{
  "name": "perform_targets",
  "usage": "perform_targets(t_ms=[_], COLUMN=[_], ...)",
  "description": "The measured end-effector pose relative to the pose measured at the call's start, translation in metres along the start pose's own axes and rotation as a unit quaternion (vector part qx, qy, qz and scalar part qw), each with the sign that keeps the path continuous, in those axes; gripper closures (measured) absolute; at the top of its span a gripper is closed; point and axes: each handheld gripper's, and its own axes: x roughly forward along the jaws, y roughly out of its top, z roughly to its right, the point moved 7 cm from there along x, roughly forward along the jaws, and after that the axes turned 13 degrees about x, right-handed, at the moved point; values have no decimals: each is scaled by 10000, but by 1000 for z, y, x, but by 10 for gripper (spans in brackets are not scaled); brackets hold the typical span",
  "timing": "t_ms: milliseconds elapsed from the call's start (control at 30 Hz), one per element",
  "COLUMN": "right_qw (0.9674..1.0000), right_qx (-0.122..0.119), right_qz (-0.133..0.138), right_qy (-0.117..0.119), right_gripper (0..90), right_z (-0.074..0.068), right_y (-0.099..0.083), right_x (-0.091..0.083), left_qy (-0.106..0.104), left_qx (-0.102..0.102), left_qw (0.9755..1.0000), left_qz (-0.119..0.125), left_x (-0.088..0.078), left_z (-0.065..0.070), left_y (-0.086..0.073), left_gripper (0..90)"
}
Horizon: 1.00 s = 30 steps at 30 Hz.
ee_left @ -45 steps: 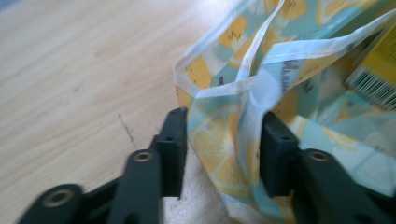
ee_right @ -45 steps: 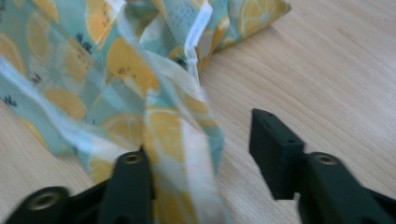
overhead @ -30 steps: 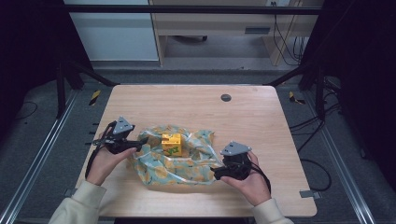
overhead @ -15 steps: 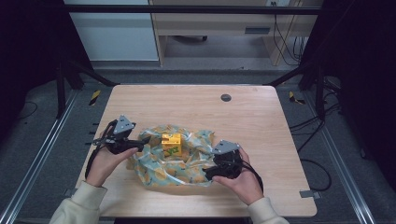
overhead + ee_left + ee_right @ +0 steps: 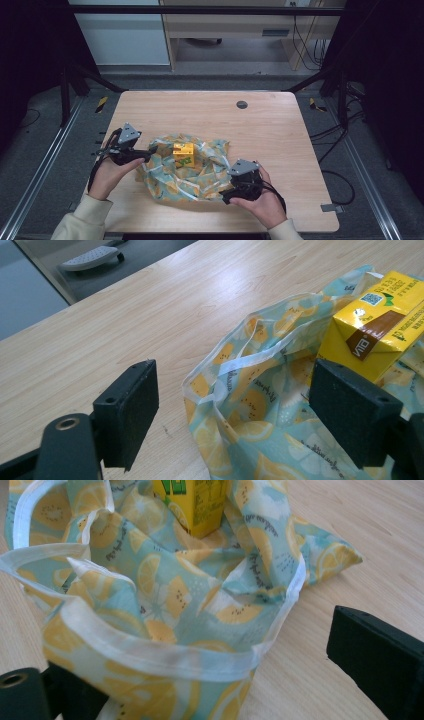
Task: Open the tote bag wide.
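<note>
A crumpled cloth bag (image 5: pixel 185 172) printed with lemons on pale blue lies on the wooden table (image 5: pixel 210 112). A yellow drink carton (image 5: pixel 183 154) stands on its folds. My left gripper (image 5: pixel 146 152) is at the bag's left edge and is open. In the left gripper view the bag's white hem (image 5: pixel 240 362) and the carton (image 5: pixel 380 325) lie between and beyond the jaws of my left gripper (image 5: pixel 240 420). My right gripper (image 5: pixel 229 194) is at the bag's front right corner, open. Its jaws straddle the hemmed bag rim (image 5: pixel 165 657), and cloth hides the left jaw of the right gripper (image 5: pixel 215 680).
A dark round grommet (image 5: pixel 242 104) is set into the table near its far edge. Bare wood runs along the back and right side of the table. Black frame posts and cables stand beyond the table's corners.
My right gripper has shifted a little left and nearer, onto the bag's front right edge. The left gripper has stayed almost still at the left edge.
</note>
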Motion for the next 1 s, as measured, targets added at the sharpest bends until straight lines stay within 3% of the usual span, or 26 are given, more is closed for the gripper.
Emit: perform_targets(t_ms=[167, 400, 500, 600, 733, 833, 1000], right_qw=[9996, 9998, 9997, 9993, 9988, 9989, 9980], right_qx=[-33, 101, 120, 133, 146, 244, 495], right_qz=[-190, -2, -41, -204, -420, -333, 193], right_qy=[-206, -190, -223, -295, -210, -230, -327], right_gripper=[70, 67, 72, 80, 91, 76, 77], right_z=[2, -1, 2, 6, 12, 18, 36], right_y=[-17, -35, -45, -56, -59, -54, -33], right_x=[-5, -33, -40, -38, -24, -28, -47], left_qy=[28, 57, 100, 106, 52, 81, 231], left_qx=[-28, -65, -148, -139, -64, -113, -292], left_qw=[10000, 9999, 9998, 9998, 9999, 9999, 9993], left_qz=[-10, -61, -27, -49, -73, -36, 8], left_x=[0, -4, -6, -7, -6, -10, -19], left_z=[-1, -3, -5, -5, -1, -4, -17], left_y=[-3, -8, -9, -10, -10, -10, -16], left_gripper=[198, 199, 198, 198, 195, 190, 177])
